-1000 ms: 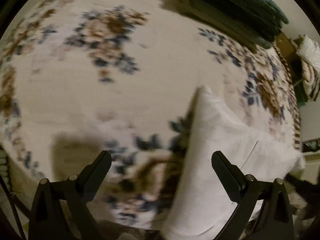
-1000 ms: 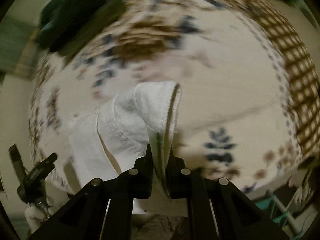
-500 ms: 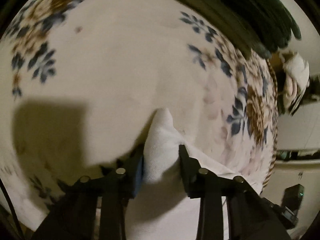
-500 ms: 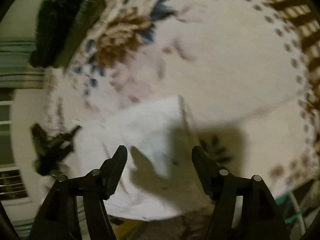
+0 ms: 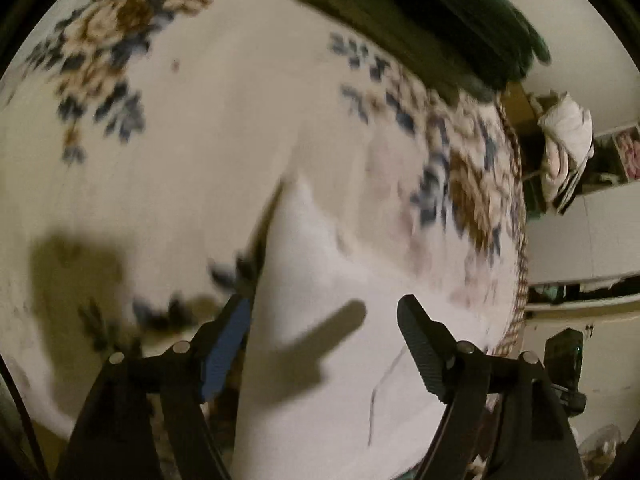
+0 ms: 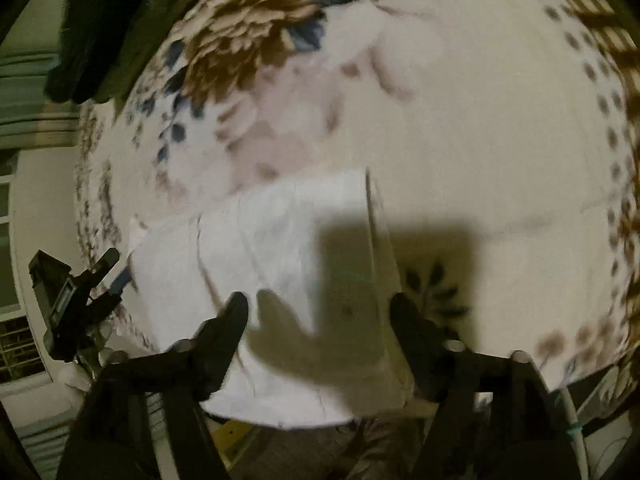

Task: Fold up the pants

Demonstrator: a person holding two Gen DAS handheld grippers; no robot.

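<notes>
White pants (image 5: 320,320) lie folded flat on a cream bedspread with blue and brown flowers (image 5: 180,160). My left gripper (image 5: 324,320) is open above the pants, its jaws spread apart with nothing between them. In the right wrist view the pants (image 6: 260,248) lie as a white rectangle at the bed's near edge. My right gripper (image 6: 320,316) is open above them and casts a shadow on the cloth. The left gripper also shows in the right wrist view (image 6: 76,292) at the pants' left end.
A pile of dark green folded clothes (image 5: 440,12) sits at the far side of the bed, also in the right wrist view (image 6: 104,20). A woven brown border (image 6: 600,12) marks the bedspread's edge. Shelves and bundled cloth (image 5: 568,140) stand beyond the bed.
The right gripper let go of the pants fold a second ago and stays open. The left gripper pinched the pants end half a second ago and has now opened and drawn back.
</notes>
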